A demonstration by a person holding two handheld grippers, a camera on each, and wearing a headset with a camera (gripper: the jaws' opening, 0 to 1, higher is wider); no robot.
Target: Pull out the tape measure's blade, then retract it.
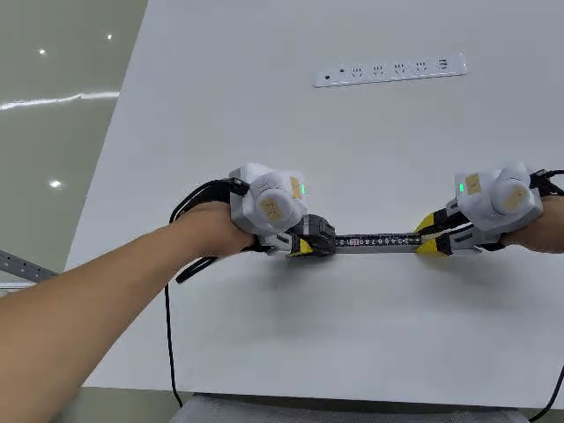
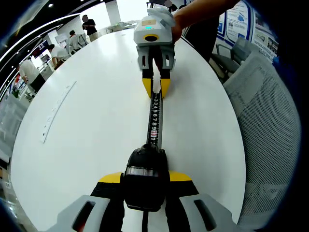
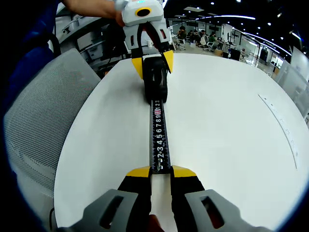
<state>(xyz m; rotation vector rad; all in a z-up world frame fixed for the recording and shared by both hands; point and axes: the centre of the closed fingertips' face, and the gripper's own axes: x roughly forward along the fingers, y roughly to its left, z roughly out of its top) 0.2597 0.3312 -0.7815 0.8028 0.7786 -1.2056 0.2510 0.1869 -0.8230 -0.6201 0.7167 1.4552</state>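
We see the black, chunky tape measure case [image 3: 155, 81] in the lower middle of the head view, low over the white counter [image 1: 264, 132]. The left gripper [image 2: 146, 177] has its yellow-tipped jaws pinching the case from both sides. The narrow steel blade with printed numerals [image 1: 377, 240] runs from the case toward the right of that view. There the right gripper [image 3: 161, 172] has its jaws pressed together on the blade's free end. The blade lies straight between the two grippers, only a short stretch of it drawn out. We cannot tell whether it touches the counter.

We judge the pull to be partway done, with retraction yet to come.

- **Slip:** the right jaws grip a thin, smooth strip. A sharp tug could pull it free, and the spring would whip it back into the case.
- **Twist:** the case is rounded, so an off-axis pull could rotate it in the left jaws.
- **Kink:** lifting or skewing one gripper could buckle the blade.
- **Retraction:** releasing the blade all at once would slam the hook against the case mouth.

A white power strip [image 1: 390, 70] lies well apart, at upper right.
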